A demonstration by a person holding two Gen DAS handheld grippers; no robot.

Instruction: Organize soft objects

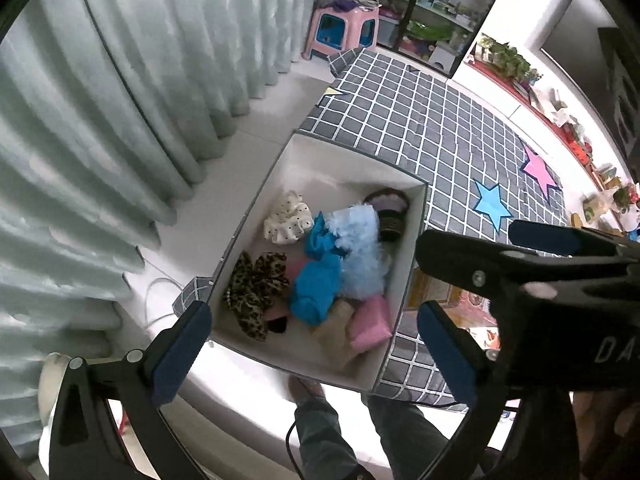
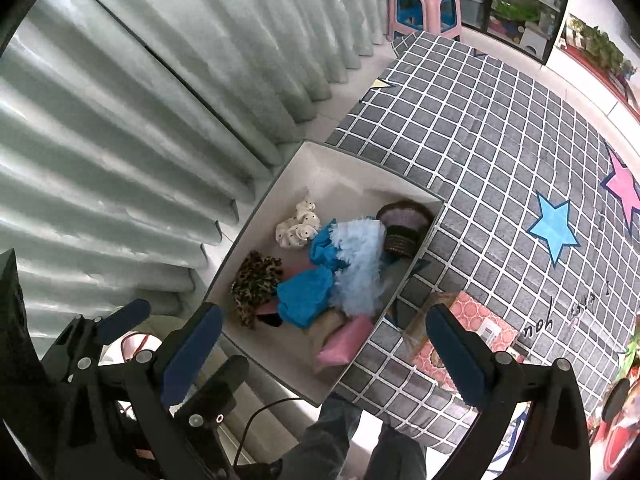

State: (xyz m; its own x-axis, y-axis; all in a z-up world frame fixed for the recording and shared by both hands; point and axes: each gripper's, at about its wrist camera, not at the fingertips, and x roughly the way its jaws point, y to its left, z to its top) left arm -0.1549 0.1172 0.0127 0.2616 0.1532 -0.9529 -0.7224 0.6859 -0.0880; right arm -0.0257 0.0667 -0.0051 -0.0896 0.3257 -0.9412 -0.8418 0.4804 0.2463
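Hovering above a white storage box [image 1: 412, 236], both tools pointing steeply down, nothing between either pair of jaws.

Left gripper [image 1: 316, 356]: standing wide apart and empty, blue pads [image 1: 182, 354] flanking the near end of the box below. Lying ahead and to its left, a leopard-print scrunchie [image 1: 256, 288]; beyond that, a cream polka-dot scrunchie [image 1: 288, 220].

Directly ahead, between the pads: crumpled bright blue cloth [image 1: 316, 284], touching a pale blue fluffy piece [image 1: 360, 256] just to its right. Nearest the tool, a pink pouch [image 1: 370, 320] beside a beige item, partly buried.

Far right corner of the box: a dark knitted item [image 1: 390, 210] leaning against the wall.

Right gripper [image 2: 324, 344]: likewise spread open and empty, sitting just right of the left tool, overlooking the same box from the grey checked mat [image 2: 500, 152] side. Crossing the left wrist view at right, its black body.

Judgement: soft objects appearing gathered in the box, though heaped rather than sorted. Doing this step well likely calling for descending on one item only, preferably a loose one at the edge such as a scrunchie, closing on a bunched fold, and avoiding dragging the tangled blue pieces together.
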